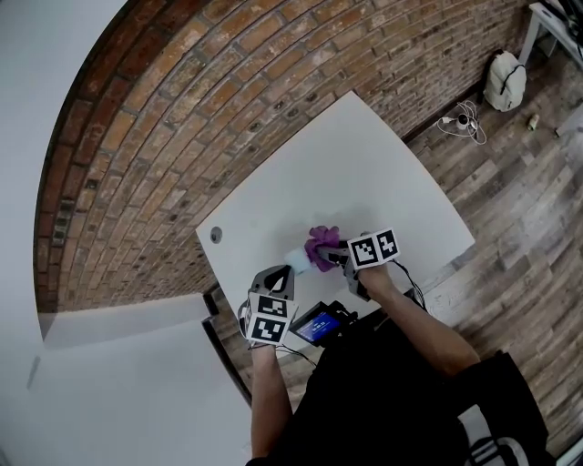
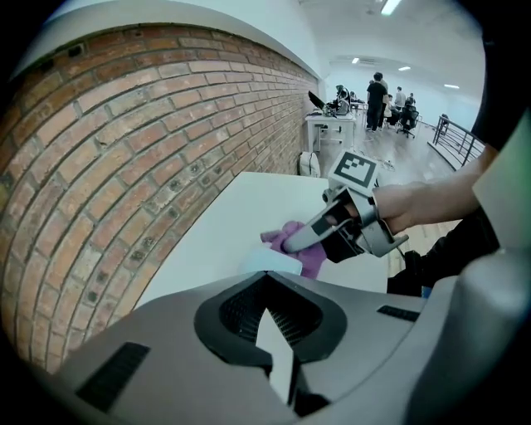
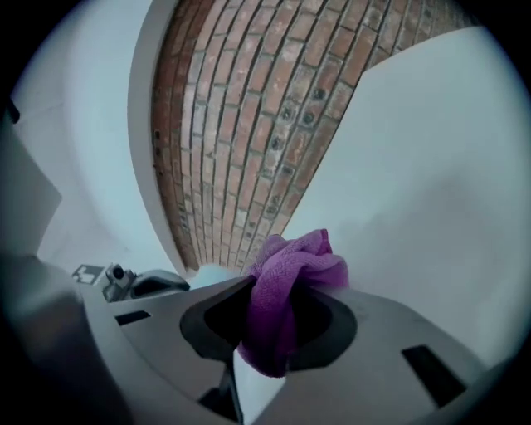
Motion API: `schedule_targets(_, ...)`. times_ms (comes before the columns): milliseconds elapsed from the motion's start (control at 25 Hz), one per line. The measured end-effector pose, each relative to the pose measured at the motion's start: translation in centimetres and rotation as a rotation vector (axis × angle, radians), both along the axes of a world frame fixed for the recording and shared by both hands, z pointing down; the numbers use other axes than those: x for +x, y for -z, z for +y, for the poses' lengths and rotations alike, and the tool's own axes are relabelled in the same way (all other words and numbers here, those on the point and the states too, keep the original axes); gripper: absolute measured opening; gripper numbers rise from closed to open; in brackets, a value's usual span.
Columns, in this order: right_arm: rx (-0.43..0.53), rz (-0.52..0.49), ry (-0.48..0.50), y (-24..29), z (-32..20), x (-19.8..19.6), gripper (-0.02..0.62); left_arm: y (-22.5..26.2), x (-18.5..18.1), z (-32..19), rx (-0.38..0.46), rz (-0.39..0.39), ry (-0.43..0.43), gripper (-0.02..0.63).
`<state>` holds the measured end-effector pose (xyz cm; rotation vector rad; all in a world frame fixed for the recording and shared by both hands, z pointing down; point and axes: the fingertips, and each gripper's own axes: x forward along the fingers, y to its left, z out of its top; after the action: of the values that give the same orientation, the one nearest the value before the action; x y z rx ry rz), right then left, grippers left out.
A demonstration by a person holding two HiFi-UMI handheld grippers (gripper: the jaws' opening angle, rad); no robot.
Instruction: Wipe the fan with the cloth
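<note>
Cloth point(image 1: 322, 244): purple, bunched, clamped in your right gripper point(image 1: 332, 258) over the white table point(image 1: 364, 164), near your edge | fan point(image 1: 297, 259): pale, against the cloth, just ahead of your left gripper point(image 1: 282, 273) | left jaws: closed together.

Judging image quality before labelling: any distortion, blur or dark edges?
Head view: fisheye bows the brick wall; light even. Left gripper view: black corners, bright ceiling lights. Right gripper view: cloth sharp, corners dark, wall curved.
</note>
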<state>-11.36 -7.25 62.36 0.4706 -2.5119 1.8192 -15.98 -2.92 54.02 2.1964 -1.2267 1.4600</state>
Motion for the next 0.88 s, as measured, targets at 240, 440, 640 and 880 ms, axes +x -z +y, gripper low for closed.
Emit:
schedule_targets(240,-0.058,-0.206,-0.045,3.7,-3.5,-1.6,0.094,0.0,0.0,0.1,0.010,0.008,0.007,0.000)
schedule_targets(440,-0.278,-0.331,-0.075,1.9,-0.4,-2.3,0.094,0.0,0.0,0.1,0.000,-0.016,0.012,-0.005)
schedule_targets(640,-0.196,-0.178,0.050,0.8,3.7,-1.0,0.094,-0.1,-0.1,0.2,0.000,-0.010,0.014,-0.005)
schedule_targets(880,-0.080,-0.188,-0.088,2.9,-3.4,-0.5,0.094,0.0,-0.1,0.2,0.007,0.002,0.027,-0.005)
